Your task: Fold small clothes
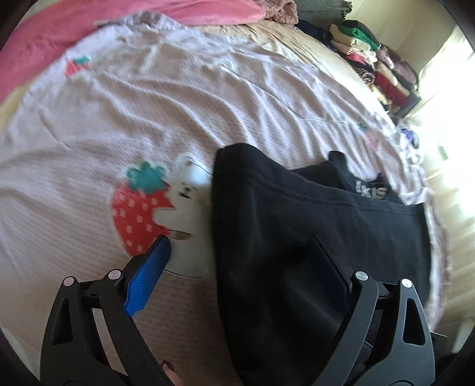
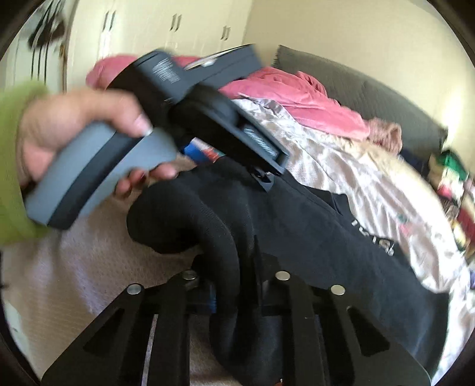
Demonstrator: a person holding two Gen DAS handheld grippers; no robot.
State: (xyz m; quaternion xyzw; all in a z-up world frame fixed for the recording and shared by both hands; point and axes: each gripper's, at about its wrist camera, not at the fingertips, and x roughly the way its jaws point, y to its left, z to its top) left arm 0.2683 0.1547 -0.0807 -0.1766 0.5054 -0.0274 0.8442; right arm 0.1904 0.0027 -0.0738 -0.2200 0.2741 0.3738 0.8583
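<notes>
A black garment (image 1: 311, 225) with white lettering lies on a pale pink blanket (image 1: 148, 112) on a bed. My left gripper (image 1: 237, 246) is open just above the garment's left edge, with its blue-padded finger (image 1: 148, 273) over the blanket and the other finger over the cloth. In the right wrist view my right gripper (image 2: 237, 285) is shut on a fold of the black garment (image 2: 311, 225) and lifts it. The left gripper's body (image 2: 207, 112), held by a hand, hovers over the garment there.
The blanket carries a strawberry print (image 1: 136, 213). A red-pink cover (image 1: 89, 26) is bunched at the head of the bed. Stacks of folded clothes (image 1: 377, 62) sit along the far right edge. White cupboard doors (image 2: 178, 23) stand behind the bed.
</notes>
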